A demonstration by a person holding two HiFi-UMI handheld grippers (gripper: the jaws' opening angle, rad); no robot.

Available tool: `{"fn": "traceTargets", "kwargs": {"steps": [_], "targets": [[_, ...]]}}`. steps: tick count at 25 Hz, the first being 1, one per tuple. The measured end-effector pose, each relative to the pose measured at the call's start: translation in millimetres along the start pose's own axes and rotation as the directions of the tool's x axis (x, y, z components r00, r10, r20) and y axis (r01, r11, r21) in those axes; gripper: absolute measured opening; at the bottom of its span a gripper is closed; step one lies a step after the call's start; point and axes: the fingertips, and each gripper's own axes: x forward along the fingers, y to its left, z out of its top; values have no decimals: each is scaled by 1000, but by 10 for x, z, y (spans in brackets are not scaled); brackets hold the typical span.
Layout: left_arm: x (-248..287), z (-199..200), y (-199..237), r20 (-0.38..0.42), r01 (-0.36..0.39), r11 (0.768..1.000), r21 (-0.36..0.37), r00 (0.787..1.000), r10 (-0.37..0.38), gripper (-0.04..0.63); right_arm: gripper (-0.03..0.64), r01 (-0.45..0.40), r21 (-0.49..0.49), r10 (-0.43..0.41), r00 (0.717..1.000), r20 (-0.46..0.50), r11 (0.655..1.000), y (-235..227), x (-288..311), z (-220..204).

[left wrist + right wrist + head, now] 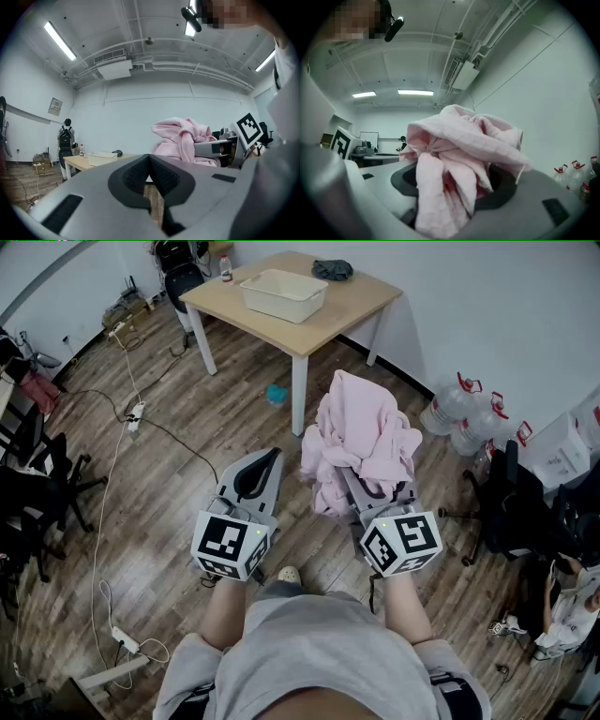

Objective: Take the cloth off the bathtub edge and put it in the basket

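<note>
A bunched pink cloth (361, 442) is held up over the wooden floor in my right gripper (354, 476), whose jaws are shut on it; its folds spill over both fingers. In the right gripper view the pink cloth (459, 154) fills the space between the jaws and hides the right gripper's (454, 185) tips. My left gripper (268, 463) hangs beside it, to the left, shut and with nothing in it. In the left gripper view the left gripper's (149, 161) black pads meet at the tip. The white basket (281, 294) stands on a wooden table (352, 310) ahead. No bathtub shows.
A dark bundle (332, 270) and a small bottle (225, 268) share the table. Large water bottles (459, 413) stand along the right wall. Black office chairs (511, 502) are at right, others (37, 474) at left. Cables and a power strip (136, 413) cross the floor.
</note>
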Motion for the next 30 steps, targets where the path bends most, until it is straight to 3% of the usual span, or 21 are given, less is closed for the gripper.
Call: {"fn": "traceTargets", "kwargs": {"steps": [15, 30], "targets": [[159, 63, 112, 20, 24, 1000, -5, 1000, -24, -3, 296, 11, -6, -11, 1000, 2, 1000, -25, 149, 32], [388, -42, 562, 28, 75, 997, -18, 997, -75, -3, 296, 63, 6, -63, 998, 30, 998, -15, 494, -61]]}}
